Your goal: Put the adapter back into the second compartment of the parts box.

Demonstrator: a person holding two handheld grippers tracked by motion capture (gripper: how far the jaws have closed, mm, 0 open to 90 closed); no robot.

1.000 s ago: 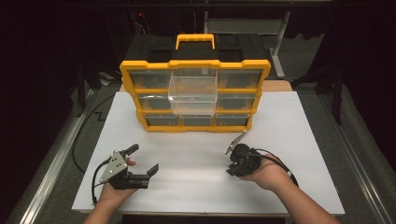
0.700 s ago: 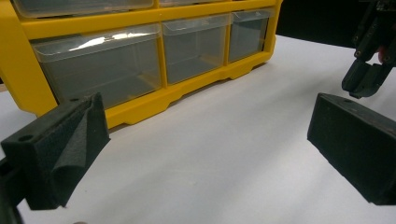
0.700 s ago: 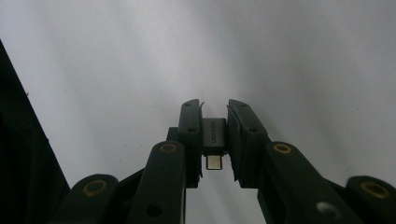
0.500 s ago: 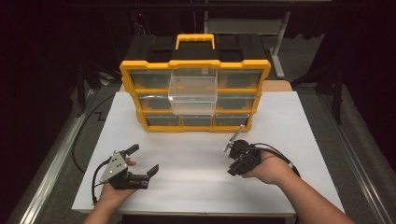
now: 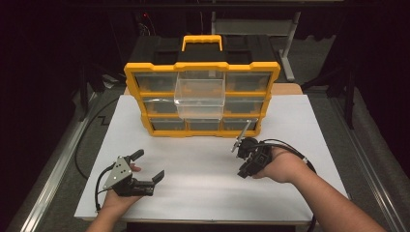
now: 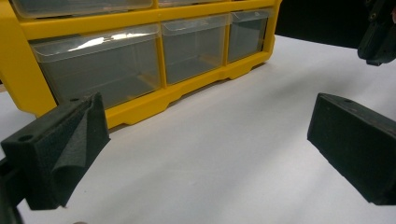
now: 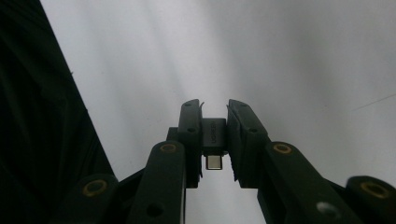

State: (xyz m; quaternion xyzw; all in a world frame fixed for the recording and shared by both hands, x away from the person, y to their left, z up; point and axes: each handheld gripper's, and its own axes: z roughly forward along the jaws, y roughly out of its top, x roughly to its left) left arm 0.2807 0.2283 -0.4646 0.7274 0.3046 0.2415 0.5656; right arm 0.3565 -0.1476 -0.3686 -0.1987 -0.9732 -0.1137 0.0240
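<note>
Overhead, left gripper (image 5: 145, 166) rests near-left on the white surface (image 5: 203, 169), jaws wide and empty; right gripper (image 5: 244, 157) sits right, before the yellow organizer (image 5: 203, 70). Right gripper view: jaws clamp a small USB-C adapter (image 7: 214, 135), plug pointing back toward the camera.

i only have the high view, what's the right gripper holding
Observer: The right gripper is shut on a small dark USB-C adapter, clamped between its fingers.
Operator: which way does the plug face
Observer: The metal plug end points back toward the gripper's camera.
Operator: and the left one, anything in it
Observer: No. The left gripper is open with bare white table between its fingers, facing the bottom row of clear drawers in the yellow organizer.
</note>
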